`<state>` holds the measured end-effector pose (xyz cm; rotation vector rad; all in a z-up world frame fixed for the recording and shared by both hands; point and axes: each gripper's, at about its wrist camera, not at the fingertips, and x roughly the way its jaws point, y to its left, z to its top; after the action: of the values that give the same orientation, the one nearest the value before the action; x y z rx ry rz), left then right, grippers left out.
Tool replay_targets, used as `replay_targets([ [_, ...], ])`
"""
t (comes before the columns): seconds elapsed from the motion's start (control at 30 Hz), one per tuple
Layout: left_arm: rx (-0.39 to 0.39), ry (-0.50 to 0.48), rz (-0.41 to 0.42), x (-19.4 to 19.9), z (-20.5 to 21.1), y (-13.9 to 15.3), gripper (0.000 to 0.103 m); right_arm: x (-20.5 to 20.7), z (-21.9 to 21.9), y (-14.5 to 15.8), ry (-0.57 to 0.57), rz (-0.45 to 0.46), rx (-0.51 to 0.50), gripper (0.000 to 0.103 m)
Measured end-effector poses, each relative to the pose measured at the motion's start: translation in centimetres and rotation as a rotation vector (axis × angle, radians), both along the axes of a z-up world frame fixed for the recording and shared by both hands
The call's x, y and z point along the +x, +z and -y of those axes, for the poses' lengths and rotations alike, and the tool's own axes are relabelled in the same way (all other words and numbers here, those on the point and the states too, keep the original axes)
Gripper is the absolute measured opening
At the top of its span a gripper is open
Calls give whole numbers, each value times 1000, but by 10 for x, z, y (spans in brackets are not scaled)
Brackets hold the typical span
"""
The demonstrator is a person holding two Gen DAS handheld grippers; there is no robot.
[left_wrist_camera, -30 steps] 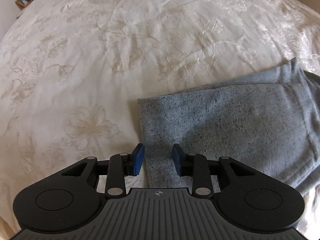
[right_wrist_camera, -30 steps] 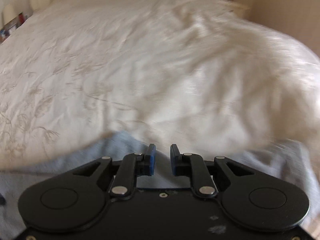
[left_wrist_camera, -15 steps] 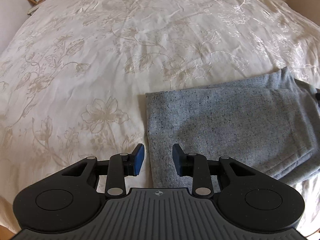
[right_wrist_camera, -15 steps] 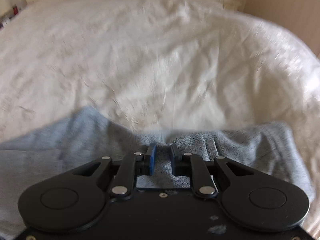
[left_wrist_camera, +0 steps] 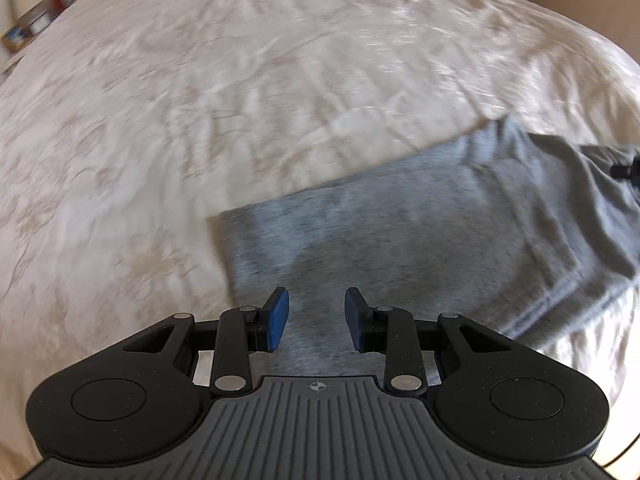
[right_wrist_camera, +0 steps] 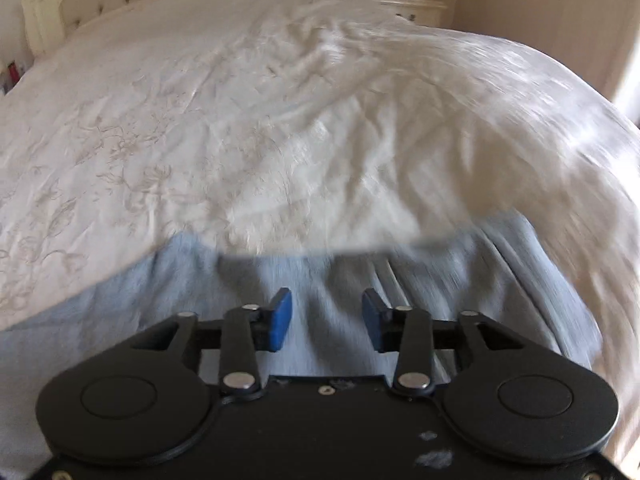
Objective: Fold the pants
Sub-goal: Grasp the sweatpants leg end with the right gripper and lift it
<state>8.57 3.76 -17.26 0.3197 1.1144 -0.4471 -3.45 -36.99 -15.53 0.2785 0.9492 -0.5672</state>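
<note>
The grey pants (left_wrist_camera: 400, 236) lie folded on a white bedspread (left_wrist_camera: 240, 100) embroidered with pale flowers, near the bed's near edge. In the left wrist view the folded bundle forms a long slab whose long axis runs from a squared-off end at lower left up toward the right edge of the picture, where looser cloth bunches and a seam line crosses it. That squared end points left, toward the open spread.

At the far left of that view, past the bed's edge, a few small blurred things stand on a bedside surface (left_wrist_camera: 32, 28); what they are cannot be told. The left gripper (left_wrist_camera: 316, 316) hangs over the pants' left end with its blue pads (left_wrist_camera: 278, 318) apart and only cloth seen below the gap; nothing is pinched. At the far right edge a small dark part (left_wrist_camera: 628, 170) shows above the bunched cloth.

In the right wrist view a cream tufted headboard (right_wrist_camera: 80, 4) rises at upper left and a pale nightstand (right_wrist_camera: 412, 6) with small jars stands at upper right. The pants (right_wrist_camera: 320, 280) fill the lower middle, pleated folds running away from the camera. The right gripper (right_wrist_camera: 326, 320) has just been opening; its pads stand apart above the grey cloth and grip nothing. Nothing lies on the pants apart from their own folds.
</note>
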Motion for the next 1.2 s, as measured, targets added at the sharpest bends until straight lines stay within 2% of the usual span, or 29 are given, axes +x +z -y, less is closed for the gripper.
replay_targets([
  [0.07, -9, -39, 1, -3, 5, 0, 30, -21, -12, -7, -43, -35, 13, 58],
  [0.17, -18, -102, 1, -8, 11, 0, 30, -52, -32, -31, -90, -149, 36, 58],
  [0.27, -17, -155, 9, -14, 15, 0, 30, -71, -48, -31, -101, -154, 22, 59],
  [0.33, -18, -177, 13, -19, 18, 1, 30, -85, -51, -23, -152, -111, 36, 63],
  [0.4, -16, -181, 15, -22, 20, 3, 30, -101, -49, -11, -229, -37, 26, 75],
  [0.5, -18, -165, 18, -25, 23, 6, 30, -122, -34, 3, -334, 60, 0, 83],
  [0.57, -18, -150, 25, -27, 27, 8, 30, -135, -15, 9, -381, 116, 18, 89],
  [0.63, -15, -129, 30, -28, 35, 9, 30, -141, 6, 10, -401, 148, 33, 91],
  [0.8, 1, -75, 29, -34, 64, 9, 30, -148, 54, 4, -402, 158, 78, 92],
  [0.93, 14, -51, 34, -42, 89, 9, 30, -143, 88, -10, -402, 183, 159, 93],
  [1.03, 30, -34, 36, -48, 105, 7, 30, -139, 109, -19, -405, 230, 229, 102],
  [1.2, 55, 4, 33, -53, 120, 4, 30, -132, 145, -34, -419, 267, 321, 103],
])
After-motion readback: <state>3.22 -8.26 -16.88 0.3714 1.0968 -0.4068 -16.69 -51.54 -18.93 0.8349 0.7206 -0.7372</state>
